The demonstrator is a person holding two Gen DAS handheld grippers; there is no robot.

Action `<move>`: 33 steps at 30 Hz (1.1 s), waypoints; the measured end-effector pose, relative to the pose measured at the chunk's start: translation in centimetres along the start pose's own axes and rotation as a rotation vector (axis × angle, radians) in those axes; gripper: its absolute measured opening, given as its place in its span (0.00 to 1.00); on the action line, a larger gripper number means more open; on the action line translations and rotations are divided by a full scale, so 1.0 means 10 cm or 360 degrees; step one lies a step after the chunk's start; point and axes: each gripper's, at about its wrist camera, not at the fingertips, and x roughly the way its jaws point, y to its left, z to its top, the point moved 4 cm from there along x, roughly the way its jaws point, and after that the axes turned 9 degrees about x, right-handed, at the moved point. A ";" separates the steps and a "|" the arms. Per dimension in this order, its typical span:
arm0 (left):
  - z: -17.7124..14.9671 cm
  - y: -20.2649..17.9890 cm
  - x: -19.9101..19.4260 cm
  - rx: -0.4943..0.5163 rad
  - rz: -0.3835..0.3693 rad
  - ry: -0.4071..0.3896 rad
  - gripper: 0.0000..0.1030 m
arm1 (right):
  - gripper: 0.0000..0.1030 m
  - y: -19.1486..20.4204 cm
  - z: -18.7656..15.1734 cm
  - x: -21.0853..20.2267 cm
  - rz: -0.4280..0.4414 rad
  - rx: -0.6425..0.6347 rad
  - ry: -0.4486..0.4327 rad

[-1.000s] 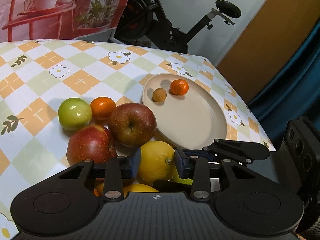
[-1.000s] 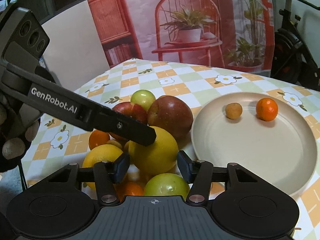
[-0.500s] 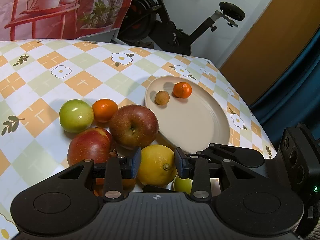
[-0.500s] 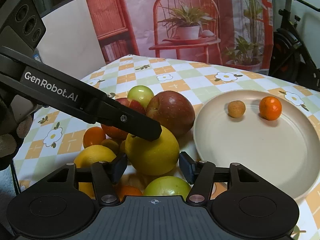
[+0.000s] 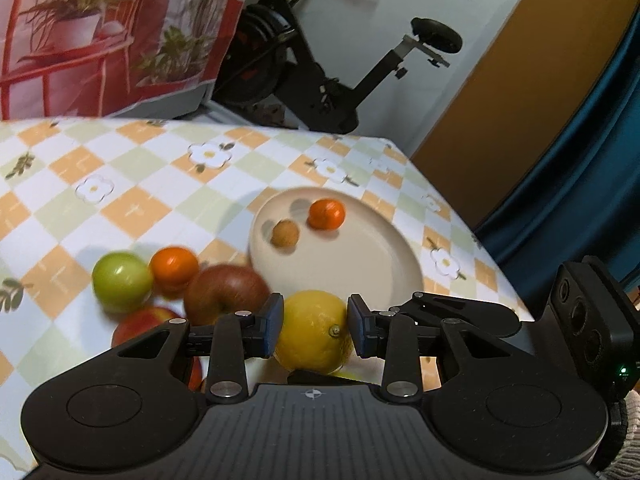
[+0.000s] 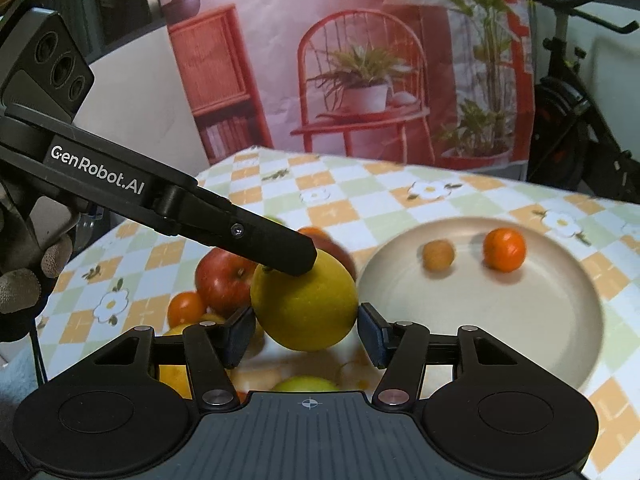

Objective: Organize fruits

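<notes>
We see the worktop (image 5: 132, 184) under a checked cloth of orange, green and white squares with flower prints, filling the middle of both frames. Behind it a red-toned printed backdrop (image 6: 360, 60) of a chair and potted plants hangs at the top, and an exercise bike (image 5: 320, 68) stands in the upper centre of the left wrist view. A cream plate (image 5: 380, 268) lies centre right, carrying a small orange (image 5: 326, 213) and a brownish round fruit (image 5: 285, 233), close together. The lemon (image 5: 310, 330), yellow and dimpled with a stem nub, sits low centre, clamped between the fingers of the left gripper (image 5: 315, 326). In the right wrist view the right gripper (image 6: 306, 332) has its fingers apart on either side of the lemon (image 6: 306, 308); whether they touch it we cannot tell. Only the left view shows the green apple (image 5: 120, 282) clearly, at left, beside a second orange (image 5: 174, 268) and a dark red apple (image 5: 224, 292)
</notes>
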 end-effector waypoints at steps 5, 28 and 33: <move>0.16 -0.04 0.14 0.0024 -0.0012 0.0005 0.36 | 0.51 -0.15 0.10 -0.02 -0.0042 0.0023 -0.0032; 0.47 0.22 0.69 -0.0039 0.0086 0.0130 0.36 | 0.51 -0.68 0.27 0.53 -0.0145 0.0136 0.0000; 0.52 0.28 0.71 -0.0075 0.0126 0.0094 0.36 | 0.51 -0.66 0.33 0.61 -0.0164 0.0096 -0.0011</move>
